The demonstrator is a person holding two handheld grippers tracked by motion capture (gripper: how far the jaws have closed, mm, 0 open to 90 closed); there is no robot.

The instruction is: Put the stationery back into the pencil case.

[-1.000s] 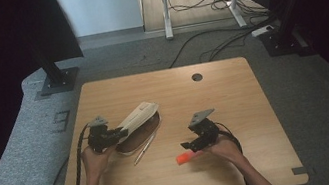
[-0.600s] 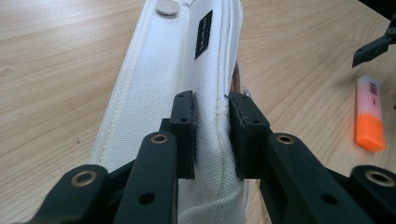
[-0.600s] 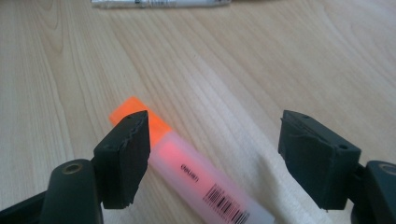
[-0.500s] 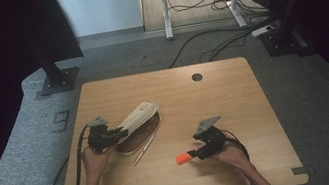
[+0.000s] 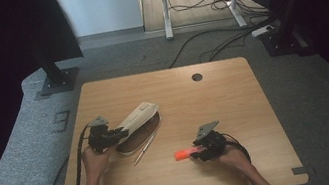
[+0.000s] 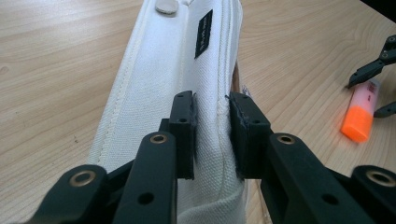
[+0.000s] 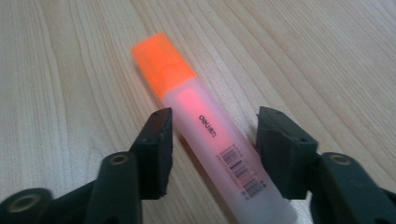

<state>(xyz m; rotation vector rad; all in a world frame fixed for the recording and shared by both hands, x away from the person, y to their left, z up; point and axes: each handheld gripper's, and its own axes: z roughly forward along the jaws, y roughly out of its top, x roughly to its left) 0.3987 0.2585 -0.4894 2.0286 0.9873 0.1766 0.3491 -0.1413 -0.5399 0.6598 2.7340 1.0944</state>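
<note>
On the wooden table (image 5: 234, 96) I have the white fabric pencil case (image 5: 137, 119) lying left of centre, its near edge pinched tight between the jaws of my left gripper (image 5: 119, 133), with a thin pen (image 5: 143, 148) on the wood just beside it. Near the front edge lies the orange highlighter (image 7: 205, 135), cap pointing away from my right gripper (image 7: 212, 140). Its jaws have just been closing and straddle the barrel, one pad touching or nearly so, the other apart from it.

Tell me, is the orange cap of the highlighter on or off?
On. The orange cap sits on the end of the highlighter, which lies flat on the table.
</note>
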